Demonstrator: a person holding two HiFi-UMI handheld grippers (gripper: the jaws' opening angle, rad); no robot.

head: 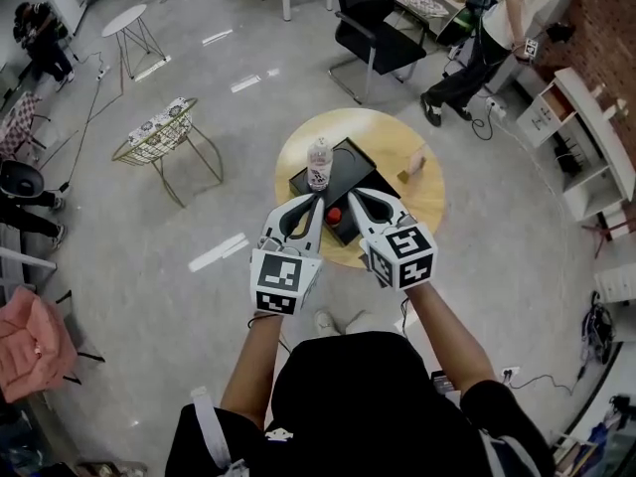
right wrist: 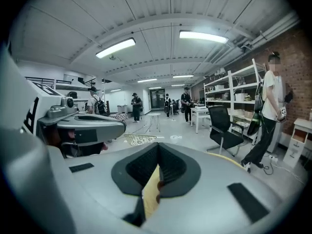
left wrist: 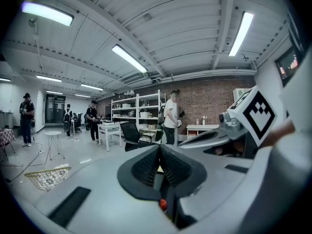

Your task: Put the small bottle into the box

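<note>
A clear plastic bottle (head: 319, 162) with a white cap stands upright at the far left of the black box (head: 350, 174) on the round wooden table (head: 429, 199). A small red thing (head: 334, 215) lies on the box's near part, between my two grippers; it shows as a red spot (left wrist: 163, 204) under the left jaws. My left gripper (head: 312, 202) and right gripper (head: 358, 199) hover side by side over the near half of the box, both shut and empty. The jaws meet in the left gripper view (left wrist: 160, 151) and in the right gripper view (right wrist: 158, 152).
A small wooden block (head: 415, 162) sits at the table's right. A wire chair with a patterned cushion (head: 162, 127) stands to the left, a black office chair (head: 373, 30) behind. A person (head: 495, 30) stands at the back right near white shelves (head: 584, 132).
</note>
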